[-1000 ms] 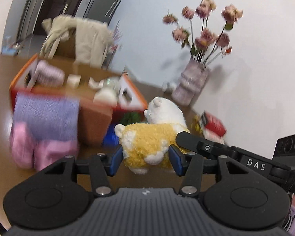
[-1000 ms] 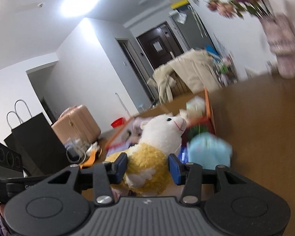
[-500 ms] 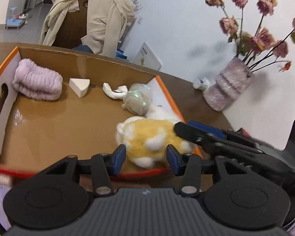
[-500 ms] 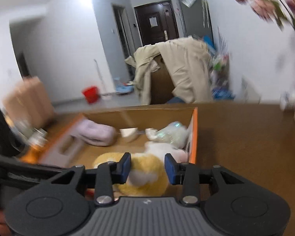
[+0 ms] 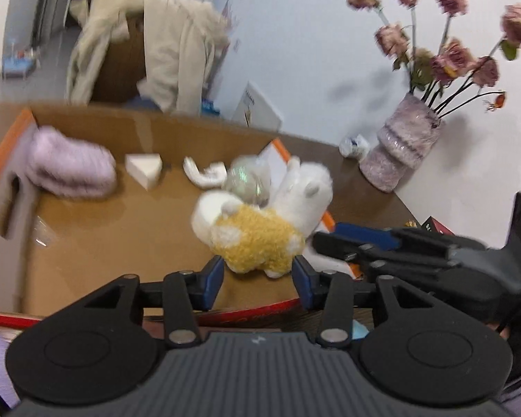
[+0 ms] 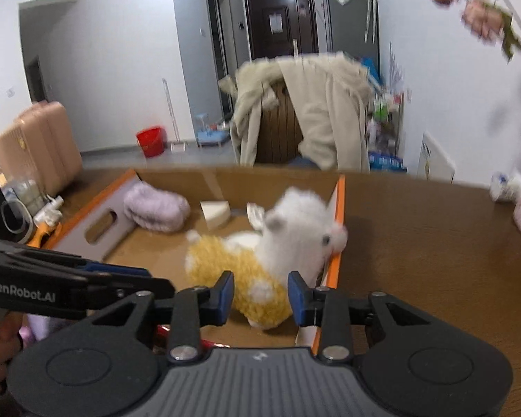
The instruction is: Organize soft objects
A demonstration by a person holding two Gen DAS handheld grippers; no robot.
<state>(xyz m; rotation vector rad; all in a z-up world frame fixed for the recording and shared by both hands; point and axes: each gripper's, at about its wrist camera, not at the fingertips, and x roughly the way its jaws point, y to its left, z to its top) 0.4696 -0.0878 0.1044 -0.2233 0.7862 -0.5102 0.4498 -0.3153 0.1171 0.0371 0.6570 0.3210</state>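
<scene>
Vase (image 5: 401, 153) clear in L view only

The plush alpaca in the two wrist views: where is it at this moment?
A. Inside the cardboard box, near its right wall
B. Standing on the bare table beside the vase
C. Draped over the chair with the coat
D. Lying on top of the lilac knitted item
A: the plush alpaca sits on the floor of the cardboard box, its head against the orange-edged right wall, apart from the lilac knitted item.

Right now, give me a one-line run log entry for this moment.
stage: toy placed in box | plush toy: inside cardboard box, by right wall | left gripper: open | right gripper: open | also in box: purple knit, white wedge
</scene>
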